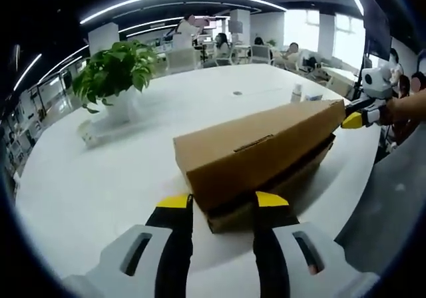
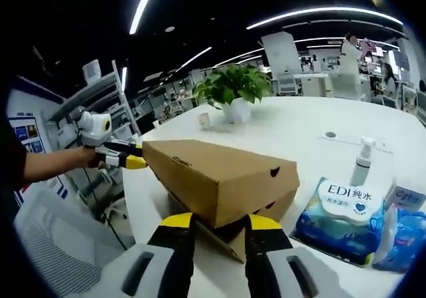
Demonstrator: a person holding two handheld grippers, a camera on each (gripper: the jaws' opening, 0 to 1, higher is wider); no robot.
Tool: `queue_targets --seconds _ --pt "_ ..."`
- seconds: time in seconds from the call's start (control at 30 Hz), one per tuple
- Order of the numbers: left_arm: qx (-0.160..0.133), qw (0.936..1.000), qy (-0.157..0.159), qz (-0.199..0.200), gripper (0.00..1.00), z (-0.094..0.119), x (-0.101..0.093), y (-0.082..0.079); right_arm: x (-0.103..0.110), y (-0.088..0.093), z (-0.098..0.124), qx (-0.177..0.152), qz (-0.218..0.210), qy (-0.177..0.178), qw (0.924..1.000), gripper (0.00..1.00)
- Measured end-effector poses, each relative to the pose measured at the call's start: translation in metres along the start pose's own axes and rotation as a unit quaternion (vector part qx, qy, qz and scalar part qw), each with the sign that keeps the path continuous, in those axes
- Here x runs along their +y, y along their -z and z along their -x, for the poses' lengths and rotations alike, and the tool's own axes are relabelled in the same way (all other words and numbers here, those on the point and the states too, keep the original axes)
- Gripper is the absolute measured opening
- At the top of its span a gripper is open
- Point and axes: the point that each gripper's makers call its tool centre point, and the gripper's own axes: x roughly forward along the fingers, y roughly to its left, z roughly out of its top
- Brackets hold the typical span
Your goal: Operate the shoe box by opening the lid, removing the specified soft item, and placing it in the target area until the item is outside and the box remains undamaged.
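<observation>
While the shoe box [image 1: 266, 155] lies on the white table [image 1: 100, 178] with its lid [image 2: 219, 171] lifted and tilted, the left gripper [image 1: 223, 201] has its jaws apart at one end of the lid. At the other end, the right gripper [image 2: 216, 221] is likewise apart. Beyond the box stands a potted plant [image 1: 116, 75]; tissue packs [image 2: 343, 218] lie just beside the box.
</observation>
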Motion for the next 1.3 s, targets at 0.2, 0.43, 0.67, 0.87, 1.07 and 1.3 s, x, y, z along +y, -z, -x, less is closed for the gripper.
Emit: queue_targets --seconds 0.2,0.43,0.67,0.87,1.07,1.3 --pt "0.008 1.0000 0.002 -0.001 0.34 -0.002 -0.001 0.007 0.000 0.008 -0.005 0.013 0.009 0.007 0.9998 0.24" --pt "0.017 0.9998 0.006 0.001 0.34 -0.005 -0.003 0.014 -0.006 0.014 -0.002 0.033 0.073 0.038 0.9960 0.24" --pt "0.024 0.9997 0.006 0.000 0.33 -0.006 -0.004 0.022 -0.005 0.013 -0.002 0.027 0.130 0.047 0.9900 0.30" --pt "0.026 0.9997 0.007 0.000 0.33 -0.008 -0.005 0.026 -0.003 0.009 -0.005 0.019 0.126 0.040 0.9910 0.29" --pt "0.023 0.9997 0.005 0.002 0.32 -0.010 -0.004 0.028 -0.006 0.010 -0.006 0.019 0.109 0.042 0.9930 0.27" --pt "0.022 0.9996 0.002 0.016 0.32 -0.014 -0.005 0.032 -0.006 0.014 -0.008 0.019 0.097 0.043 0.9942 0.27"
